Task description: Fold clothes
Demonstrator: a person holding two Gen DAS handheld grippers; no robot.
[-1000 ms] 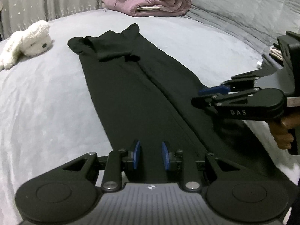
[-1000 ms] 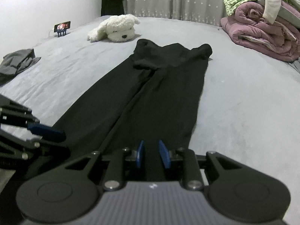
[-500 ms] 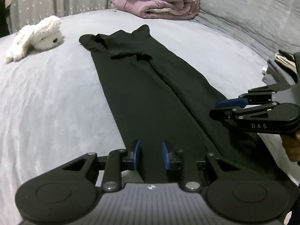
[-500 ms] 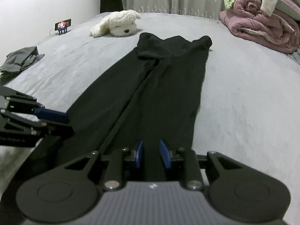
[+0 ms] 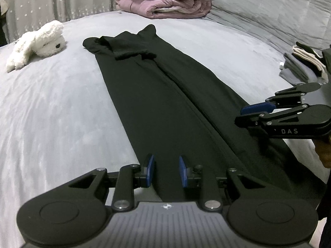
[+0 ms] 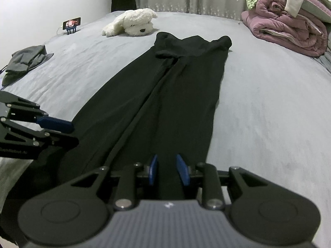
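- Black trousers (image 5: 165,95) spread lengthwise on grey bed (image 5: 51,113), legs side by side, waist at far end.
- Left gripper (image 5: 166,171) over near end of left leg, pads parted, nothing grasped.
- Right gripper (image 6: 167,170) likewise over right leg, released, empty.
- White plush toy (image 6: 132,21) beyond waist; pink folded quilt (image 5: 165,2) further back.

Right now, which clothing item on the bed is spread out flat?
The black trousers, laid out full length down the bed's middle. The grey garment lies crumpled; the pink bundle is heaped.
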